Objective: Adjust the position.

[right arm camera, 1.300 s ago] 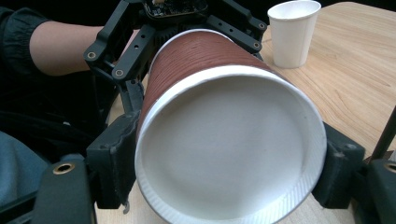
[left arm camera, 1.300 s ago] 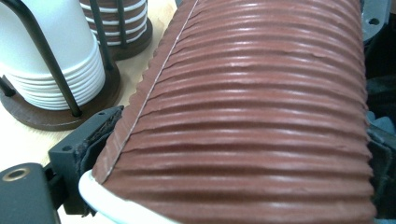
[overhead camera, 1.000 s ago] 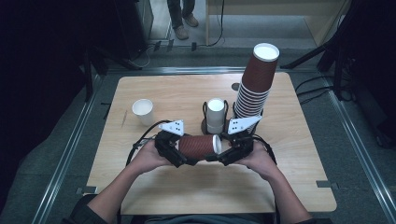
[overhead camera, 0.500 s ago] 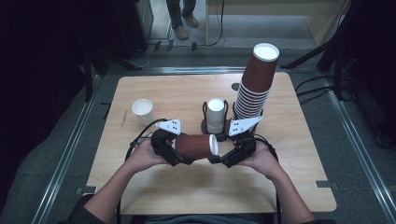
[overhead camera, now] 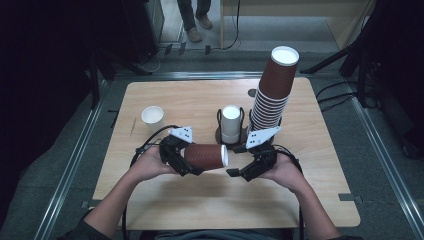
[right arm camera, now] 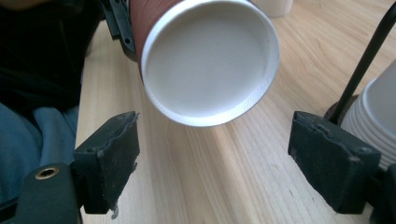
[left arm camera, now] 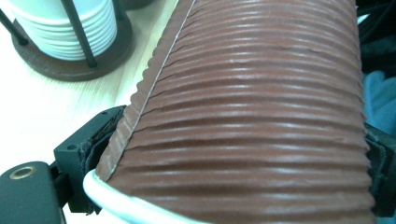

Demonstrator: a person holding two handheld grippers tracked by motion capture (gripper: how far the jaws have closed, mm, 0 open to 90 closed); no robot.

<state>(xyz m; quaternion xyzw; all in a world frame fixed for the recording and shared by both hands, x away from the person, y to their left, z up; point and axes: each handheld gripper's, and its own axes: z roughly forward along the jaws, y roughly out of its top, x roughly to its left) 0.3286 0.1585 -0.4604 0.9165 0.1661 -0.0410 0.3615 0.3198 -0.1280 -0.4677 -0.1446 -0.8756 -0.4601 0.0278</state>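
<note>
A brown ribbed paper cup (overhead camera: 205,156) lies on its side above the table, and my left gripper (overhead camera: 191,159) is shut on its body. In the left gripper view the ribbed wall (left arm camera: 247,116) sits between the two pads (left arm camera: 100,140), with the white mouth rim nearest the camera. The cup's white base (right arm camera: 210,60) faces my right gripper (right arm camera: 222,156). That gripper's jaws have just been opening; nothing is between them, and the cup's end hangs just ahead. In the high view my right gripper (overhead camera: 236,161) is a short gap to the right of the cup.
A tall, leaning stack of brown cups (overhead camera: 272,95) stands at the back right. Beside it, white cups sit in a black wire holder (overhead camera: 231,122). A lone white cup (overhead camera: 152,116) stands at the left. The wooden table (overhead camera: 200,210) lies bare in front of the hands.
The right gripper's jaws have spread wider and now stand off the cup's base. The left gripper keeps its hold; both hands have hardly shifted.
</note>
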